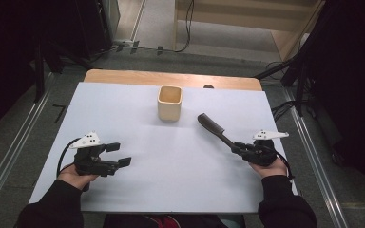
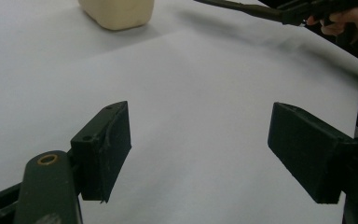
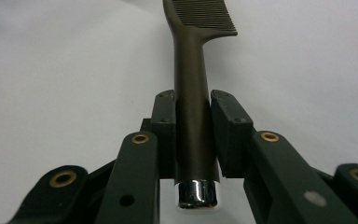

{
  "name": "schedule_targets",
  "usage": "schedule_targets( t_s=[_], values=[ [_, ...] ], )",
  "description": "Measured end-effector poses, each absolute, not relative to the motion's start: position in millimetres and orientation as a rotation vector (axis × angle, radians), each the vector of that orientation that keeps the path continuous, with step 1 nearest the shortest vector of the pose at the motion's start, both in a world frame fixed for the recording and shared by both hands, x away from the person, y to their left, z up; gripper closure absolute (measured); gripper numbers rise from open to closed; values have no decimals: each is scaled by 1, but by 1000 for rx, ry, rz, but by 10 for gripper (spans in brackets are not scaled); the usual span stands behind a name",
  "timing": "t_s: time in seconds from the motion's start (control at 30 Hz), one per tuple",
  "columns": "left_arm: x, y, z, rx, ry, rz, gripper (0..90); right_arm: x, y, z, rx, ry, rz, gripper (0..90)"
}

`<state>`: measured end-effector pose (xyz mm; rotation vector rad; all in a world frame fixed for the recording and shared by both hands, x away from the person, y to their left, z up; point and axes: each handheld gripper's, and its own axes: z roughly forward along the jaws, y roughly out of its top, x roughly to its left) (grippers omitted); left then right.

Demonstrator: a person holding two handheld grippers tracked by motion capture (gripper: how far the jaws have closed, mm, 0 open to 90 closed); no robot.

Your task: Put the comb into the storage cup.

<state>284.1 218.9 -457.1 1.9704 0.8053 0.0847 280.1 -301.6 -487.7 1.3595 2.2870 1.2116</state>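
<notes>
Your right gripper [image 1: 240,148] is clamped on the handle of the dark comb [image 1: 215,129], both pads pressed flat against its round shaft just ahead of the chrome end cap [image 3: 196,193]. That low grip near the butt leaves the whole toothed end free, which makes sense if the comb is meant to go teeth-first into the cream square cup [image 1: 169,102]. In the high view the comb slants away from your hand toward the cup, its tip near the cup's right side but apart from it. Whether the toothed end rests on the white sheet or is lifted just off it I cannot tell.

Your left gripper [image 1: 121,155] is wide open with nothing between its pads; the left gripper view shows only bare white sheet in the gap. It sits low on the near left part of the desk [image 1: 171,78], well apart from cup and comb, out of the way of the right hand's path.

The cup stands upright near the far middle of the sheet, mouth open and nothing visible inside. To drop the comb in, you would likely need to raise the handle and tip the teeth downward over the rim; the long lever from a grip this far back could let the comb swing.
</notes>
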Motion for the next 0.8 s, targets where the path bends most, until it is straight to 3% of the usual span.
schedule_targets(
  t_s=[0.8],
  values=[
    [286, 209, -443, 1965, 886, 23, 234, 273, -284, -454, 1527, 2105, 1187, 704]
  ],
)
